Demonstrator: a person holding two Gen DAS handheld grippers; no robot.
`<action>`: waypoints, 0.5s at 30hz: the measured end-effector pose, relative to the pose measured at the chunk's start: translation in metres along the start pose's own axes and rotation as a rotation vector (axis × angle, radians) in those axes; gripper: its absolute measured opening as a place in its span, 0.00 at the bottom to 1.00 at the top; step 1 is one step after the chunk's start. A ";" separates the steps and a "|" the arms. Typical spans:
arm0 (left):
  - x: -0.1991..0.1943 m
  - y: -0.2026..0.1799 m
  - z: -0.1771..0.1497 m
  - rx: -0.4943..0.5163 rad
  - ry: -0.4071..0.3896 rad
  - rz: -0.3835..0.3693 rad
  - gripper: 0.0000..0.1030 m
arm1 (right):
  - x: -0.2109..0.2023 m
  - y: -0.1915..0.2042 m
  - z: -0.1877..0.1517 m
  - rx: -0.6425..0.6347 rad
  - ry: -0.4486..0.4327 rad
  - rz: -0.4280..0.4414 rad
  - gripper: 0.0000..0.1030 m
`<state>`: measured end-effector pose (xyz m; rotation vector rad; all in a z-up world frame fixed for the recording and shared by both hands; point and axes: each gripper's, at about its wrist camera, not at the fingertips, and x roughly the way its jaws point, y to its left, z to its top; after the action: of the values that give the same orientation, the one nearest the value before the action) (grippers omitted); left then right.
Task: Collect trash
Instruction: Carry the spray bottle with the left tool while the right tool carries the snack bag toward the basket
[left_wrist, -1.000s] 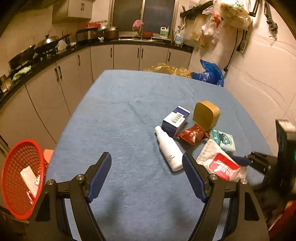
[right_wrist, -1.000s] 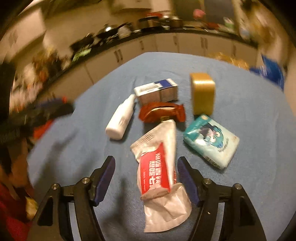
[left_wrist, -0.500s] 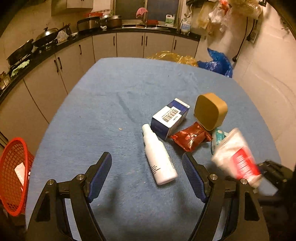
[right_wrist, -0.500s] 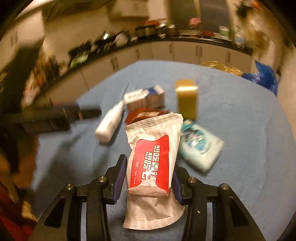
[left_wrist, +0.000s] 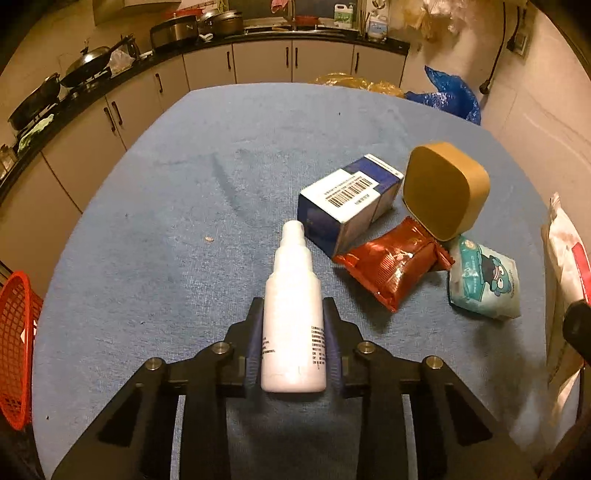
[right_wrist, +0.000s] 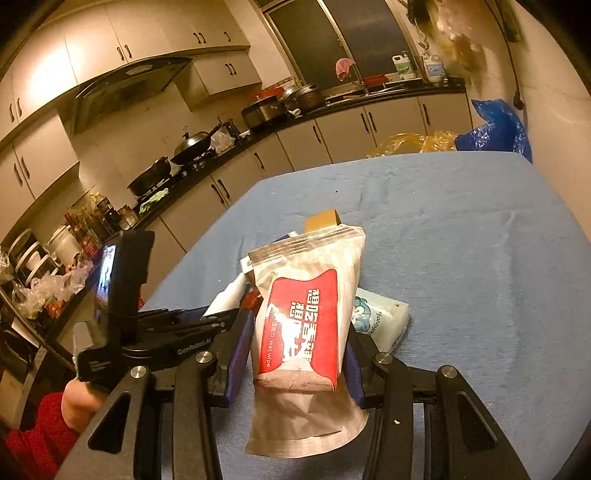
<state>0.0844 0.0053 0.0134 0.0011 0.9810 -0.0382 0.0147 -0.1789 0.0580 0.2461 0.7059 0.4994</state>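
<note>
My left gripper (left_wrist: 293, 323) is shut on a white spray bottle (left_wrist: 291, 317) that lies on the blue table (left_wrist: 184, 206). My right gripper (right_wrist: 295, 347) is shut on a white and red wet-wipe pack (right_wrist: 301, 321) and holds it lifted above the table; the pack also shows in the left wrist view (left_wrist: 565, 258). On the table lie a blue and white box (left_wrist: 347, 197), a tan rounded box (left_wrist: 443, 190), a red snack wrapper (left_wrist: 391, 264) and a light blue tissue pack (left_wrist: 484, 282). The left gripper also shows in the right wrist view (right_wrist: 221, 317).
A red mesh basket (left_wrist: 16, 347) stands off the table's left edge, low down. Kitchen cabinets and a counter with pans (left_wrist: 74, 77) run along the left and back. A blue bag (left_wrist: 450, 94) and a yellow bag (left_wrist: 354, 81) sit beyond the far table edge.
My left gripper moved forward and shut on the white bottle. My right gripper, holding the wet-wipe pack, lifted it higher and tilted up.
</note>
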 end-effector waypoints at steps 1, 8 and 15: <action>-0.001 0.001 -0.001 0.002 -0.004 -0.003 0.28 | 0.000 0.002 0.000 -0.007 -0.002 -0.003 0.47; -0.014 0.006 -0.013 0.003 -0.027 -0.022 0.28 | -0.001 0.003 -0.003 -0.021 -0.020 -0.010 0.47; -0.046 0.019 -0.027 -0.003 -0.093 -0.047 0.28 | 0.001 0.010 -0.006 -0.058 -0.021 -0.022 0.47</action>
<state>0.0368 0.0260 0.0365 -0.0268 0.8882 -0.0795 0.0076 -0.1695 0.0567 0.1889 0.6724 0.4951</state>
